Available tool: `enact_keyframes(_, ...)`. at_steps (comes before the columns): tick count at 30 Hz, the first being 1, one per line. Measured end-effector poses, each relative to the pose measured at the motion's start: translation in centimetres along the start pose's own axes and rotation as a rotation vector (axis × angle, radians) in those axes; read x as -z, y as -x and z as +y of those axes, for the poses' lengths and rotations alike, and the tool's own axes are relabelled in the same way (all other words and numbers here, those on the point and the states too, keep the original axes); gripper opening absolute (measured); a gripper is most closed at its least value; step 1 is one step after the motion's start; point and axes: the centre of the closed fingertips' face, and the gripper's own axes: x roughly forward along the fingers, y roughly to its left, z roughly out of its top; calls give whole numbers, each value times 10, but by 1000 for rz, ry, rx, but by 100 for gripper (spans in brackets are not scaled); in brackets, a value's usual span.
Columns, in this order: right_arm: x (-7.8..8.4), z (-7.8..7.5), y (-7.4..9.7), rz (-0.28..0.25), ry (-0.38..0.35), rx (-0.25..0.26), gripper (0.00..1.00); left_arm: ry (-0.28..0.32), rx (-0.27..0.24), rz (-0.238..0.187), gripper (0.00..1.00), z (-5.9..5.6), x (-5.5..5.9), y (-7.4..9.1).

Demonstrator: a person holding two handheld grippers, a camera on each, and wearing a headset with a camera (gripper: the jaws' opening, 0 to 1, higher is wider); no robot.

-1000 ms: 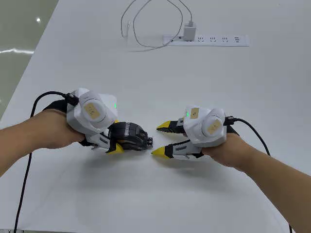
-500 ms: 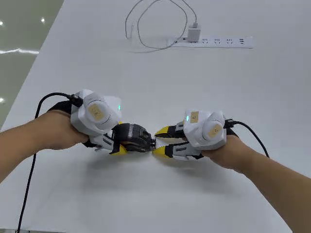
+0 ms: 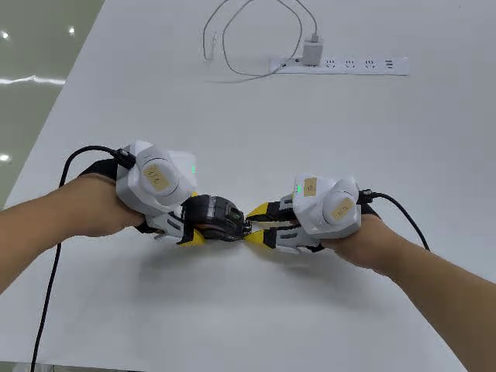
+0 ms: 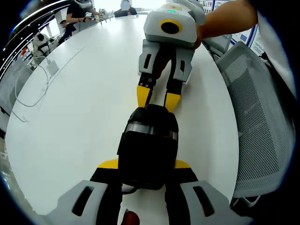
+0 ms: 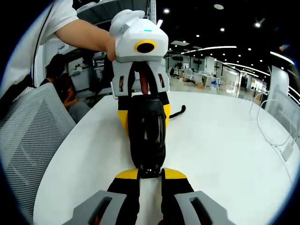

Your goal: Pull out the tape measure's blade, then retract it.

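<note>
Black tape measure [image 3: 215, 218] sits on the white table [image 3: 256, 116], its case clamped in the left gripper [image 3: 194, 219]; the right gripper [image 3: 254, 223] pinches its nose. Tan stickers [image 3: 159, 175] on both grippers carry marks too small to read.

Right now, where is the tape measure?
Head view, left of centre on the table: the tape measure sits clamped in the left claw, its front end between the tips of the right claw.

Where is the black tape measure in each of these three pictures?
Head view: the tape measure sits just left of centre, in the lower half.
Left gripper view: at the centre, slightly below the middle.
Right gripper view: at the centre, running up the middle.
Shared landmark: the power strip, at the far side.
</note>
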Motion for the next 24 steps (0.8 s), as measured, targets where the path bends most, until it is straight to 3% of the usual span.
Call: enact_keyframes(24,1,1,1,-3,-9,12,9,-10,-3,7,30,1,1,0)
